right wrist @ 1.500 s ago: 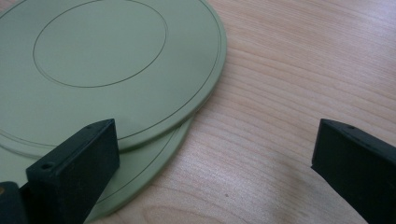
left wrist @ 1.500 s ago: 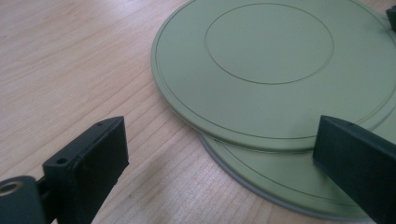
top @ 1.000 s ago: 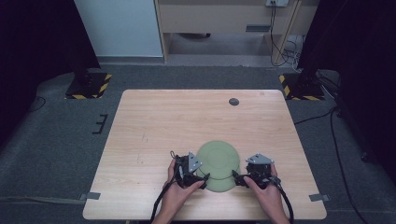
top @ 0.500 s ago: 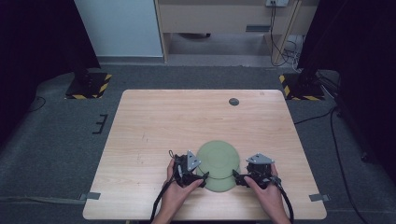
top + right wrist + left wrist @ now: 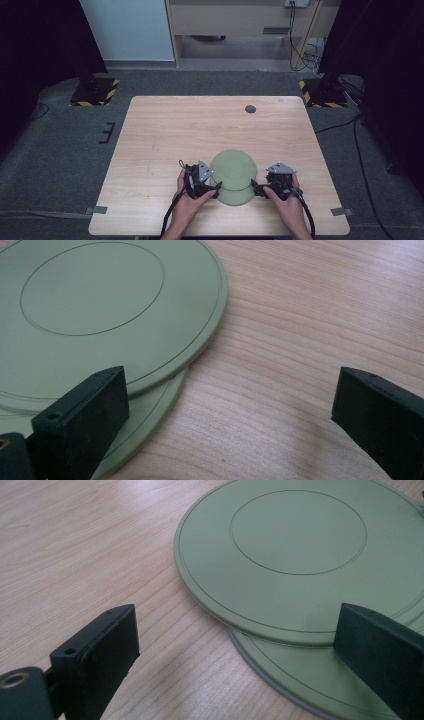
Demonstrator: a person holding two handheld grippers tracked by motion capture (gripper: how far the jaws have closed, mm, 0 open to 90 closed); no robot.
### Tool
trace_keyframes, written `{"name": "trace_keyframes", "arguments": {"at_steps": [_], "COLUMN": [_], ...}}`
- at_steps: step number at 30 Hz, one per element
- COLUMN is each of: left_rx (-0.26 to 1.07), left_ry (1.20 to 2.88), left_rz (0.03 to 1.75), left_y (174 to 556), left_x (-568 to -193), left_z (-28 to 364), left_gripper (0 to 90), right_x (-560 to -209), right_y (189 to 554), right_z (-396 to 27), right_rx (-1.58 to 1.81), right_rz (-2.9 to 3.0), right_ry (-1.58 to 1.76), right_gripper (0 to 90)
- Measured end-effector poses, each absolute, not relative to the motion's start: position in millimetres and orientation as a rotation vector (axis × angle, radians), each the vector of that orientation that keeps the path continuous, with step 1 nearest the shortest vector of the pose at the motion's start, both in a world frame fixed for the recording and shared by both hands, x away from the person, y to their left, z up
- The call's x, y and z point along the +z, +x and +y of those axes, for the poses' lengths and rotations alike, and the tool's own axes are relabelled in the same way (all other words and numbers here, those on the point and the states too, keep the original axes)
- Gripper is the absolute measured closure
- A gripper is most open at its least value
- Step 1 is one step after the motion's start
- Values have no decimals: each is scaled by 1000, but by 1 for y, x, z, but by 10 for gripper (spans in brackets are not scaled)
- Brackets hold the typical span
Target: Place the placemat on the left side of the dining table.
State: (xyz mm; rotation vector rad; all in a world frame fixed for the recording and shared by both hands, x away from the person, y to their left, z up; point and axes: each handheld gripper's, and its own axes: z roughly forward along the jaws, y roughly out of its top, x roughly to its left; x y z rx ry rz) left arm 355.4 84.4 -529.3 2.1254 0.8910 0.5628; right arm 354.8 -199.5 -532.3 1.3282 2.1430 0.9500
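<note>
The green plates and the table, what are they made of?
The top plate and the bottom plate look like matte plastic, maybe melamine: flat even green, soft dull sheen, thin moulded ring lines, a paler edge on the lower one. Fired clay can't be ruled out. The table looks like light wood or a wood-look laminate: long grain streaks, smooth and faintly shiny.

The table (image 5: 165, 130) has a light wood-grain top with a smooth, low-sheen finish. Both plates, upper plate (image 5: 300, 545) and lower plate (image 5: 320, 680), look like matt green plastic, smooth, with fine moulded rings. The jaws of the left gripper (image 5: 235, 655) and right gripper (image 5: 225, 415) are matt black plastic.
</note>
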Motion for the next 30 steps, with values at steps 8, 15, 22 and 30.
{"name": "trace_keyframes", "arguments": {"at_steps": [8,15,22,30], "left_rx": [564,583,505,320], "left_ry": [2119,2109,2067,2086], "left_rz": [900,876,904,975], "left_y": [357,359,375,403], "left_x": [-530,-527,-513,-519], "left_z": [84,86,84,76], "left_gripper": [18,53,66,59], "right_x": [-533,-534,-532,-530], "right_y": [357,358,358,360], "right_z": [-199,-199,-201,-198], "right_rx": [953,959,987,1013], "right_rz": [2130,2120,2120,2114], "right_ry": [1338,1340,1345,1338], "right_gripper": [8,7,37,50]}}
